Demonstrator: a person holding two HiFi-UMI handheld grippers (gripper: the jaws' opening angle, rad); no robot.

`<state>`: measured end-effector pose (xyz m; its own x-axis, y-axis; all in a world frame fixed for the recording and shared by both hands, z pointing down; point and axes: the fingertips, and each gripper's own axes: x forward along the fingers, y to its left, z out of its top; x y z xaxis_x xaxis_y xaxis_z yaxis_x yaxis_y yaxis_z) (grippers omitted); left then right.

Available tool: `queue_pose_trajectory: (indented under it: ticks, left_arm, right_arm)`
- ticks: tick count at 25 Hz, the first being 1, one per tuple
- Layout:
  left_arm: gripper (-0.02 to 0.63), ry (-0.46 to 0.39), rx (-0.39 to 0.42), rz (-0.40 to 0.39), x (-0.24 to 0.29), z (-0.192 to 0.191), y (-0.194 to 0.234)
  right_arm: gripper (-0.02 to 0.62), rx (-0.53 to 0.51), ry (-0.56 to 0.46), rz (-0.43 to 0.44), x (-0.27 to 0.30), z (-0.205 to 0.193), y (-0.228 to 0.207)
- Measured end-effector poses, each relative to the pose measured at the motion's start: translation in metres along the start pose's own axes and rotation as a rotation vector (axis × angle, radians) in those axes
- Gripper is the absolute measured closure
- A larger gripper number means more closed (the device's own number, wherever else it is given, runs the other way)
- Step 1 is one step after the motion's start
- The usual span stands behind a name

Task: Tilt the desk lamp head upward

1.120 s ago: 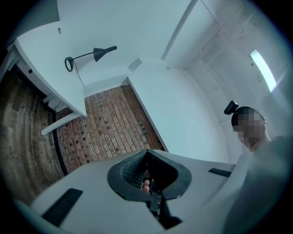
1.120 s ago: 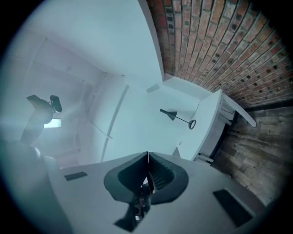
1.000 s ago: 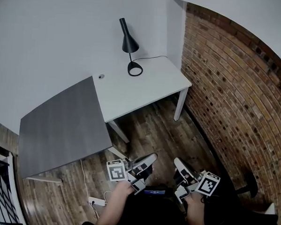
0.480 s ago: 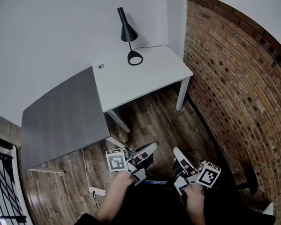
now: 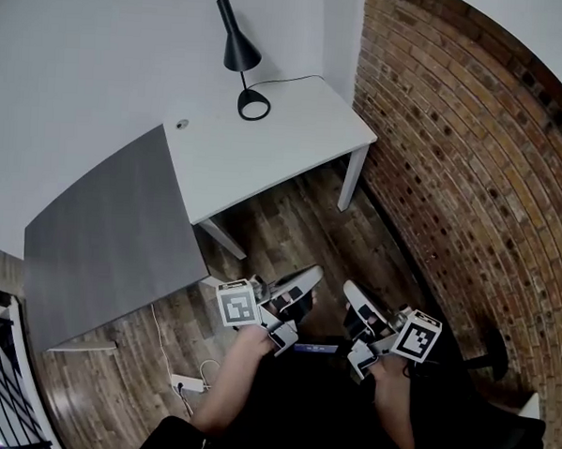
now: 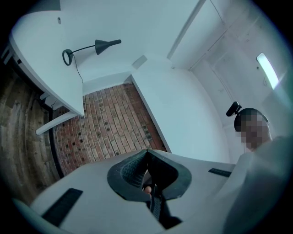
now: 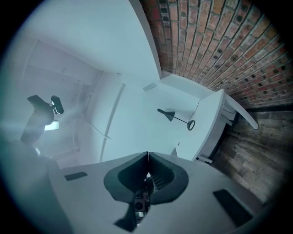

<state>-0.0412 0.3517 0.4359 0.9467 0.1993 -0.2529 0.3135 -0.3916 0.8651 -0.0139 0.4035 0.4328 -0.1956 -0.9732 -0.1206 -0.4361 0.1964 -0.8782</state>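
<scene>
Red brick wall [image 5: 453,162] and wooden floor [image 5: 290,238] border a white rectangular bench [image 5: 265,162], well ahead of the left gripper [image 5: 299,286] and right gripper [image 5: 355,301]. At its far edge stands a slim black desk lamp [image 5: 238,50], cone head angled downward above a ring base. Both grippers are pressed together, empty.

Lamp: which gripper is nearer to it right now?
Left, but only slightly. The left gripper and right gripper are both held low over the floor, well short of the lamp at the table's far edge; the right sits further off.
</scene>
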Motion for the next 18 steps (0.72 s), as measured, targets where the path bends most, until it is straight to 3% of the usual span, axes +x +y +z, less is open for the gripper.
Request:
queue_pose_trajectory:
  ticks: [10, 18]
  left_arm:
    - [0.595, -0.058, -0.031, -0.068, 0.007, 0.095, 0.040]
    - [0.595, -0.081, -0.056, -0.081, -0.007, 0.146, 0.066]
  right_arm:
    - [0.581, -0.056, 0.040, -0.041, 0.085, 0.030, -0.020]
    - [0.581, -0.050, 0.055, -0.076, 0.140, 0.041, -0.035]
